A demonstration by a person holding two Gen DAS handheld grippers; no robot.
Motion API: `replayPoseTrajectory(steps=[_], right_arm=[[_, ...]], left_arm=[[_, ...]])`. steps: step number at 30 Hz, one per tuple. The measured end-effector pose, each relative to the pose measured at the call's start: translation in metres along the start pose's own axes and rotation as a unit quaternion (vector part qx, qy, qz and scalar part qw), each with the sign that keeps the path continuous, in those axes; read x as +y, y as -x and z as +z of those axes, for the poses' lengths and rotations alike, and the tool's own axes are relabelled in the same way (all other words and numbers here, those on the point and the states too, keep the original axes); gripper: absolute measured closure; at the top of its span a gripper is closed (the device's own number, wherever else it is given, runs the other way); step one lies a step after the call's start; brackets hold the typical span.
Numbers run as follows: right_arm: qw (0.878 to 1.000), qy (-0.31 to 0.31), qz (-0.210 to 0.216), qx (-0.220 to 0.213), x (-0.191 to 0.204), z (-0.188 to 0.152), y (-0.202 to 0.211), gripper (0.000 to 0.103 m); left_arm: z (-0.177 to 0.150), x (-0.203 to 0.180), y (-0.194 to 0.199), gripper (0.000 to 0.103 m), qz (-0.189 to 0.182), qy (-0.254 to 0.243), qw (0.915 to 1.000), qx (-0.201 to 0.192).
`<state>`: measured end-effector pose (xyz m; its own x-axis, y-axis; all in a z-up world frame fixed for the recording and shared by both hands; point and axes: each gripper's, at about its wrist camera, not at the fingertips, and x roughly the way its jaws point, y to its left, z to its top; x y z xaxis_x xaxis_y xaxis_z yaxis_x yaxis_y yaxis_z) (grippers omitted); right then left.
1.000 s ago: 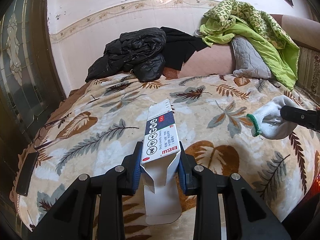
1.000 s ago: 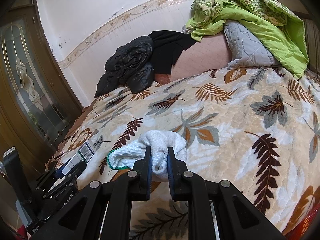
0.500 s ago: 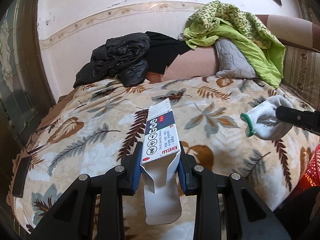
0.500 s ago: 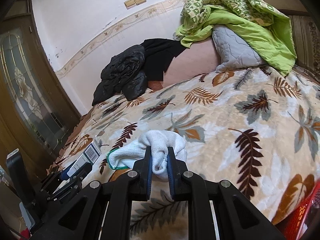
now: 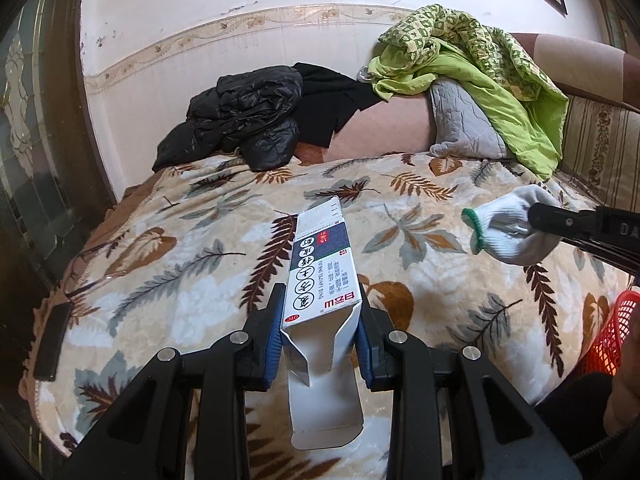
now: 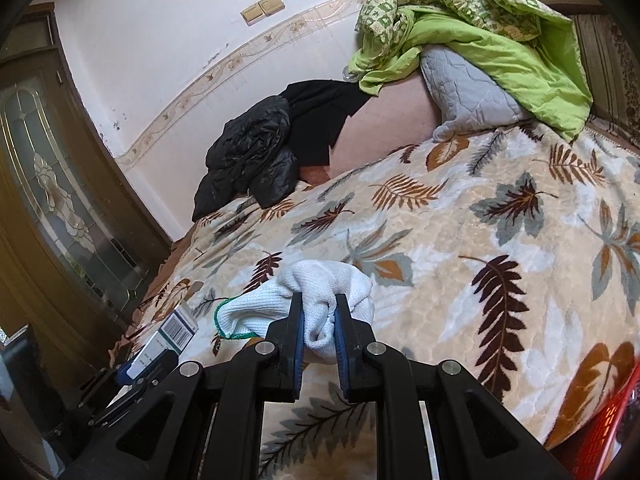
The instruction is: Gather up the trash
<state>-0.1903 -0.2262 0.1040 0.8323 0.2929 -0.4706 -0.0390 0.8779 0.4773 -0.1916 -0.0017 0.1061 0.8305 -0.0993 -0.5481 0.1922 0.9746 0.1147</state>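
Box and glove, clamped in left gripper and right gripper, have been carried toward the newly visible red basket, presumably for disposal.

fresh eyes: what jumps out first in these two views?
The left tongs clamp an opened white carton, held above the leaf-patterned blanket. The right tongs pinch a balled white glove with a green cuff. A bright green quilt is heaped at the bed's far end.

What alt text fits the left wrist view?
The left gripper clamps an open carton above a leaf-print blanket. At right, the right gripper holds a white glove; a red basket peeks in at the edge.
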Motion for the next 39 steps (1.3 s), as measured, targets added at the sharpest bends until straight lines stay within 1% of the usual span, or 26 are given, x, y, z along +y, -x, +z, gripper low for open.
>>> replayPoseTrajectory(steps=[5,9,13,15,20,25,30,32,35,39], right_arm=[[1.000,-0.006,0.015,-0.007,0.005,0.005,0.000,0.089],[0.999,-0.015,0.033,-0.016,0.008,0.013,0.004,0.089],[0.998,-0.018,0.050,-0.036,0.006,0.019,0.024,0.089],[0.998,-0.012,0.047,-0.045,0.002,0.019,0.037,0.089],[0.997,-0.020,0.018,-0.066,-0.028,0.015,0.079,0.089],[0.995,-0.050,-0.031,-0.081,-0.071,0.004,0.120,0.089],[0.991,-0.072,-0.064,-0.090,-0.099,-0.003,0.149,0.089],[0.990,-0.076,-0.075,-0.095,-0.105,-0.004,0.159,0.089],[0.987,-0.077,-0.092,-0.106,-0.113,-0.004,0.179,0.089],[0.982,-0.074,-0.122,-0.124,-0.123,-0.007,0.209,0.089]], left_arm=[[0.003,0.006,0.019,0.073,0.013,-0.001,0.9999,0.005],[0.006,0.011,0.036,0.073,0.032,-0.001,0.9995,0.003],[0.008,0.009,0.045,0.073,0.033,0.006,0.9994,-0.001],[0.010,0.003,0.046,0.073,0.026,0.005,0.9996,-0.002],[0.018,-0.031,0.053,0.073,-0.006,-0.020,0.9996,-0.018],[0.029,-0.069,0.064,0.073,-0.049,-0.045,0.9970,-0.039],[0.032,-0.099,0.071,0.073,-0.085,-0.064,0.9931,-0.048],[0.033,-0.107,0.071,0.073,-0.095,-0.065,0.9922,-0.050],[0.035,-0.124,0.069,0.073,-0.130,-0.058,0.9888,-0.044],[0.035,-0.149,0.071,0.073,-0.184,-0.064,0.9800,-0.039]])
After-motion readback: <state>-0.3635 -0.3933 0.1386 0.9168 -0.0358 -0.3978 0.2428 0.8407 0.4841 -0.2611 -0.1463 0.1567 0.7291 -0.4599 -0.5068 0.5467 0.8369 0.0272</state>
